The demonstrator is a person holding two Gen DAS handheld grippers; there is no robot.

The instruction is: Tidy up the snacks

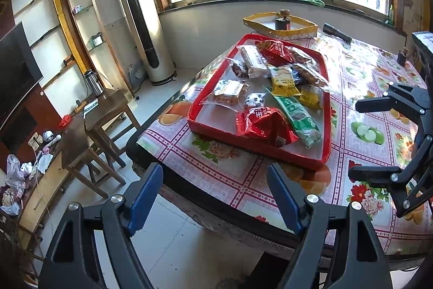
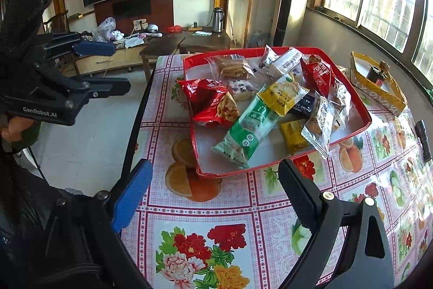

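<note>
A table (image 2: 216, 210) with a flower and fruit cloth holds a red tray (image 2: 362, 126) just ahead of the right gripper. Past the tray sit a yellow box (image 2: 379, 94) and a black flashlight (image 2: 424, 137).

The right claw (image 2: 213, 197) hangs over the counter (image 2: 243, 210) with its jaws wide apart and nothing between them, just short of the red tray (image 2: 362, 113). Piled in the tray are snacks: a long green packet (image 2: 249, 123), a red bag (image 2: 208, 102) and a yellow packet (image 2: 282, 95). The left claw (image 2: 108, 67), also spread, hovers off the counter's edge above the floor.
</note>
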